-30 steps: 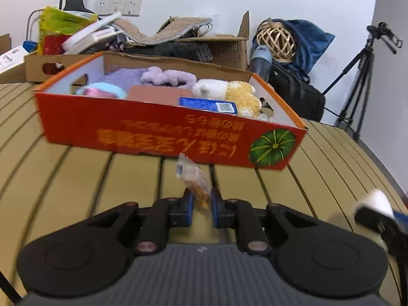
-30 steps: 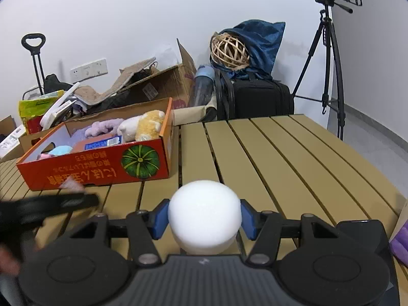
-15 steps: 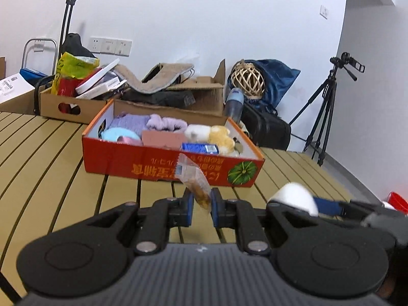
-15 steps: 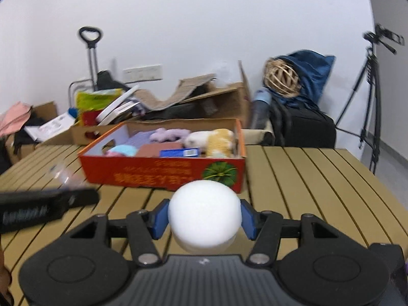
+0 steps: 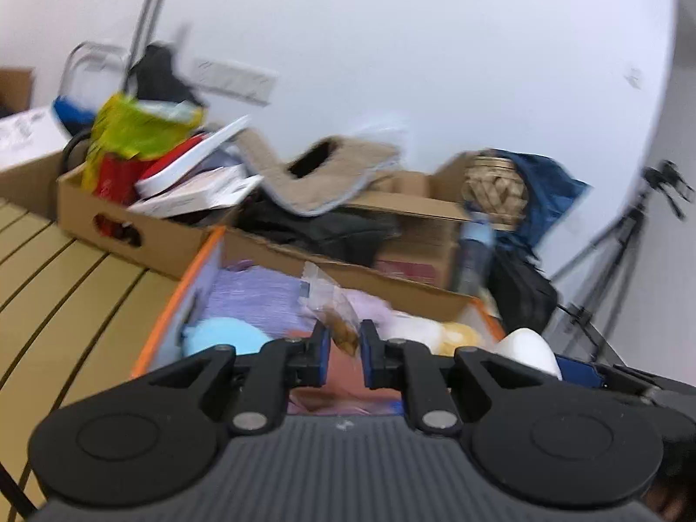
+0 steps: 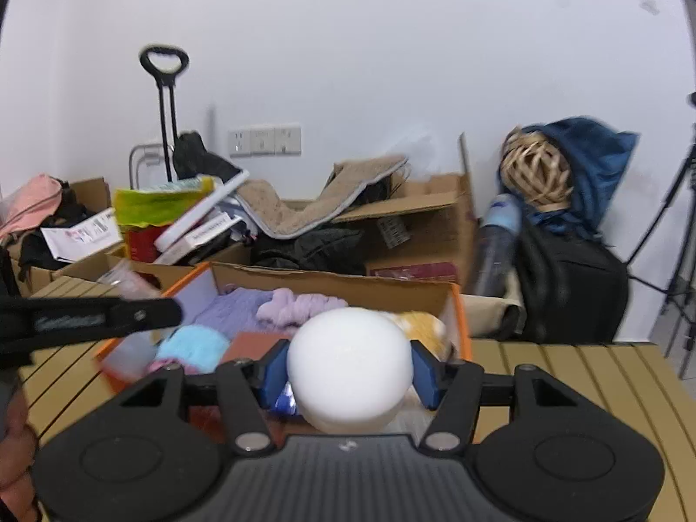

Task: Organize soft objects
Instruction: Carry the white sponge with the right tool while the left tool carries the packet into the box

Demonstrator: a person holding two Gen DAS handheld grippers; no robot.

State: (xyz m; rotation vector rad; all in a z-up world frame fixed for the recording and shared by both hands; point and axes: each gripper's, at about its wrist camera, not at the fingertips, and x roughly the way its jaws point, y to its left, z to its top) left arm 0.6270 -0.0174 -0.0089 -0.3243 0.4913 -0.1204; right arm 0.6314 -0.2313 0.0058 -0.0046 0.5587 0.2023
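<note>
Left gripper (image 5: 341,343) clamped on a small clear snack packet (image 5: 332,304): light, crinkly, slippery, best pinched low by the filled part. Right gripper (image 6: 348,374) squeezing a white foam ball (image 6: 349,369) at its widest: light, soft. Both poised above the orange box (image 6: 462,322), holding purple cloth (image 6: 235,306), blue plush (image 6: 193,346), yellow plush (image 6: 424,324).

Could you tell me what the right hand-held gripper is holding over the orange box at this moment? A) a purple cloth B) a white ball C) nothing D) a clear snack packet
B: in the right wrist view the right hand-held gripper has its blue pads pressed on either side of a white ball, with the orange box just beyond it.
</note>
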